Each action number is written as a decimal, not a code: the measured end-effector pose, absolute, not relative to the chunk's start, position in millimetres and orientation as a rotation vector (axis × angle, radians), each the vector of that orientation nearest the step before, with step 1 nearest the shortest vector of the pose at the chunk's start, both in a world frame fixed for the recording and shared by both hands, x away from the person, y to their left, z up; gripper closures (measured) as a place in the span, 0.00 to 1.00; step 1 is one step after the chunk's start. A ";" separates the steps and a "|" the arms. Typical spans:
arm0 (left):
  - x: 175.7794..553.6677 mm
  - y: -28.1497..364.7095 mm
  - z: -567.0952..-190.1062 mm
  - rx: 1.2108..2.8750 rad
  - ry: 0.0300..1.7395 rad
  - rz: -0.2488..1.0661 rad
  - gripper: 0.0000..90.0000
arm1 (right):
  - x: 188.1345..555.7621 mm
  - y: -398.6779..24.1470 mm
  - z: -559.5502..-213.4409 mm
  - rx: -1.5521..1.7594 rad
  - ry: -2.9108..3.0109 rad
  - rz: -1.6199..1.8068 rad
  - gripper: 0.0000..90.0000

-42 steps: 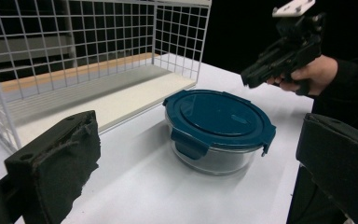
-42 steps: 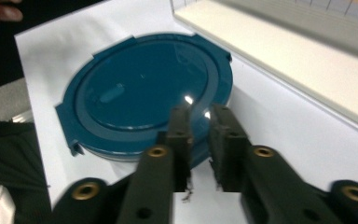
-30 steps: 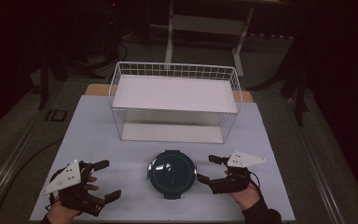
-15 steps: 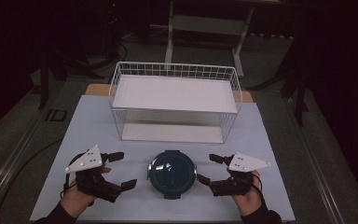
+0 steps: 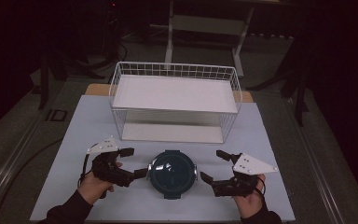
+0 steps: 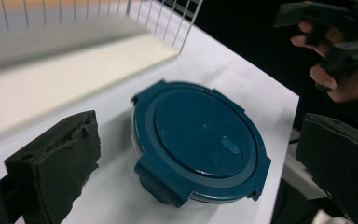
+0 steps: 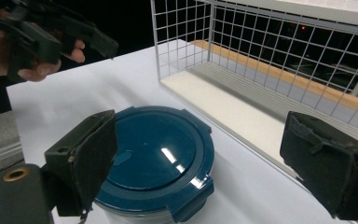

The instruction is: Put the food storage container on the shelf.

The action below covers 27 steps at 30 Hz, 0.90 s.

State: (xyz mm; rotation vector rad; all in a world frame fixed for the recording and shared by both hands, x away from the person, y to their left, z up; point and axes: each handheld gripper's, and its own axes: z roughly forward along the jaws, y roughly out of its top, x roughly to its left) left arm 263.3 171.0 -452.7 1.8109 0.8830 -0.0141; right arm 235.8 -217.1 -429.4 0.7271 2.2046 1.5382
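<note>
Moved in since a second ago: left gripper [image 5: 133,162], formerly low near the left table edge, now just beside the container's left side, one jaw tip almost at the rim; right gripper [image 5: 215,167] barely shifted, same spot right of the container. Round container with dark blue clip-on lid [image 5: 172,171] unmoved, front centre of the white table [image 5: 84,126], just in front of the white wire basket [image 5: 175,103] and apart from it. Both tongs spread wide, nothing between the jaws: left gripper view [image 6: 191,140] shows the lid framed in the gap with no pad contact, right gripper view [image 7: 200,163] likewise, lid [image 7: 156,156] under the gap, pads well clear. Lid [image 6: 200,140] on, side clips apparently down, though latch state hard to confirm. Basket with a flat white shelf on top and an open space beneath, nothing stored in either. Progress judged very early: approach only, left side nearly in place, right side yet to close the gap. Left to do, probably: seat both grippers on the container, grasp, lift, then whatever placement follows, likely toward the basket.
</note>
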 end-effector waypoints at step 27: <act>302.9 155.8 -505.2 1.816 1.293 -0.536 0.17 | 233.0 -205.7 -447.7 0.804 2.248 1.517 0.13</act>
